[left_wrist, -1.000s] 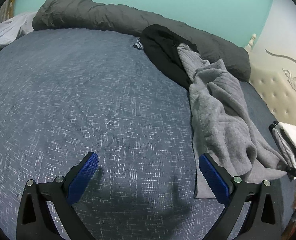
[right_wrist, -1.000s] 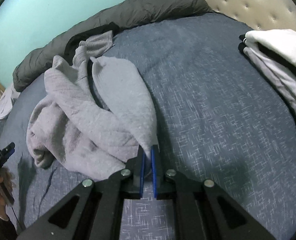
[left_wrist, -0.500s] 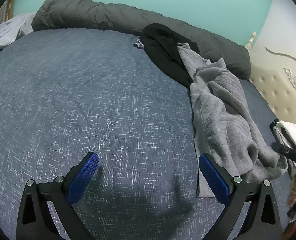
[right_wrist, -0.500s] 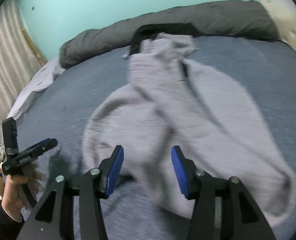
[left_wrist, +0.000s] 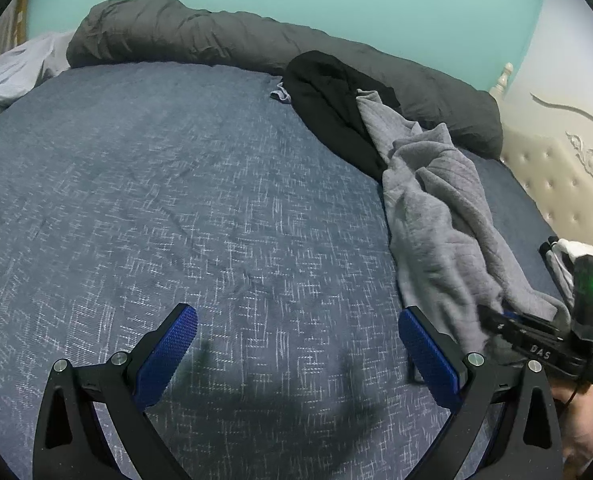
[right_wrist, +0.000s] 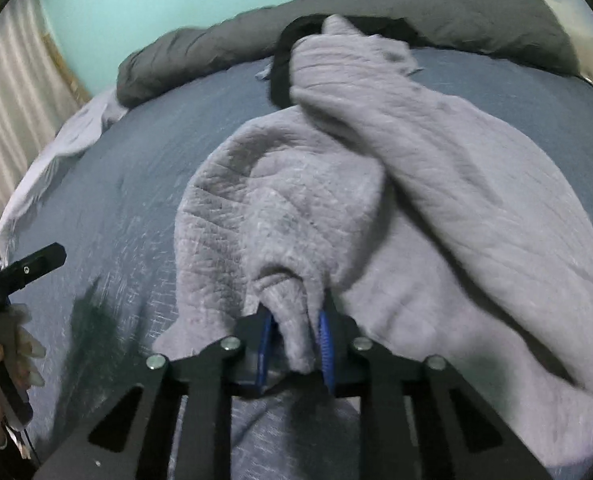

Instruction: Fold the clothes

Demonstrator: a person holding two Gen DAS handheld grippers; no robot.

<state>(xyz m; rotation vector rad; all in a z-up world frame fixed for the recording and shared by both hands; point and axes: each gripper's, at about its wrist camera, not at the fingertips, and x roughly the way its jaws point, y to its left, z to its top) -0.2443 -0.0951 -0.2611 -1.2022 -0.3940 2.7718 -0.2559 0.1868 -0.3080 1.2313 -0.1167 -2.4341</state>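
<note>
R gripper (right_wrist: 294, 340) is clamped on a bunched bit of the grey sweatshirt (right_wrist: 376, 184), looks like a cuff or hem corner, w/ cloth pinched between the blue pads; L gripper (left_wrist: 296, 352) hangs spread wide w/ nothing in it, low over bare blue bedsheet (left_wrist: 156, 200), well to the left of the garment.

Sweatshirt lies crumpled on the right half of the bed, a sleeve thrown across the body; its far end rests against a black garment (left_wrist: 328, 108) by the rolled dark duvet (left_wrist: 200, 36); far right, a white-and-black folded pile (left_wrist: 564, 256) near the headboard (left_wrist: 556, 184).

To do this bit well, I'd say: sweatshirt needs spreading flat before any crease; R shld pull the pinched piece toward the near, open sheet, slow enough that the fleece drags out rather than balls up; L ought to take a 2nd edge or corner, so the cloth is tensioned between 2 pts; watch the far end doesn't drag the black garment along; grip looks thick, so slip is poss.
</note>
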